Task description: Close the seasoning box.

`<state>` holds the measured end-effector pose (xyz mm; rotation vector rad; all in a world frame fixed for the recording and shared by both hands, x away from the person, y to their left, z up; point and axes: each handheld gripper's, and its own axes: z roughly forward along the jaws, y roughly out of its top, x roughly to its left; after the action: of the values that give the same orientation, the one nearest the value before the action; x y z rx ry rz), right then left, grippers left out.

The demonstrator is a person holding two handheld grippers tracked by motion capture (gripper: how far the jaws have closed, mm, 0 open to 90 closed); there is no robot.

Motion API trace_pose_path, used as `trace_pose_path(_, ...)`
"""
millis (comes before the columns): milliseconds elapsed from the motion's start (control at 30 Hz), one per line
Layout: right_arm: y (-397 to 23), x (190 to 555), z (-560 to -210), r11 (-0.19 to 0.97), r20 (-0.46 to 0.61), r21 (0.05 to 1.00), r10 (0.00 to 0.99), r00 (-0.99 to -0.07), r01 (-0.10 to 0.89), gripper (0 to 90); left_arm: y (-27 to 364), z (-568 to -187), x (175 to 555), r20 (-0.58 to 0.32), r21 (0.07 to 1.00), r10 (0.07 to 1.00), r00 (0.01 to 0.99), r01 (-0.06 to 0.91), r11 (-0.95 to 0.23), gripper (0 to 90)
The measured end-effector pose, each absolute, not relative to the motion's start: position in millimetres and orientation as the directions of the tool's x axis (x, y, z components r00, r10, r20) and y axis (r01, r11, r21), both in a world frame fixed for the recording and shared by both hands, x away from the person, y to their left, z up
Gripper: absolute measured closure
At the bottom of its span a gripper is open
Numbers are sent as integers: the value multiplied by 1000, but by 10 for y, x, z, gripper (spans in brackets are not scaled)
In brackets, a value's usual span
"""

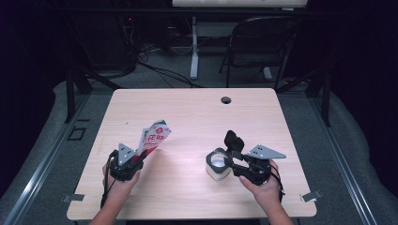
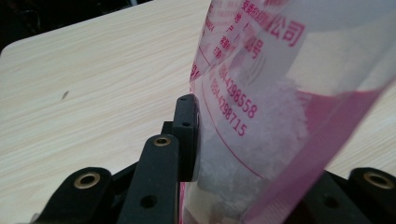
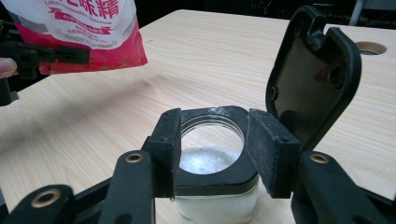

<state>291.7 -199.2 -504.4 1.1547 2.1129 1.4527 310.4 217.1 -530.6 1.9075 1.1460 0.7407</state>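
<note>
A red and white printed bag (image 1: 155, 135) of white crystals hangs tilted over the table's left half, with my left gripper (image 1: 127, 161) shut on its lower end. In the left gripper view the left pad (image 2: 187, 135) presses the clear film of the bag (image 2: 261, 93); the right jaw is hidden behind it. A small square glass jar (image 1: 217, 165) with white grains (image 3: 210, 158) stands at the right. Its black flip lid (image 3: 313, 70) stands up. My right gripper (image 3: 212, 135) is open, its pads on either side of the jar's black collar. The bag (image 3: 79, 32) shows far left.
The light wooden table (image 1: 187, 108) has a round cable hole (image 1: 226, 100) near its far edge. Bare wood lies between the bag and the jar. Beyond the table stand a dark folding chair (image 1: 260, 42) and a white desk leg (image 1: 194, 47) with cables on the floor.
</note>
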Motion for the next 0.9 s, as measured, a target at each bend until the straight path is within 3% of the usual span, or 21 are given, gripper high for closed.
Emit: trace_pose_path(900,-1933,2941,-5089,173,169,886,744,-647,431,521,2732,-5424,3204,37,843,967,254,512,-167,738)
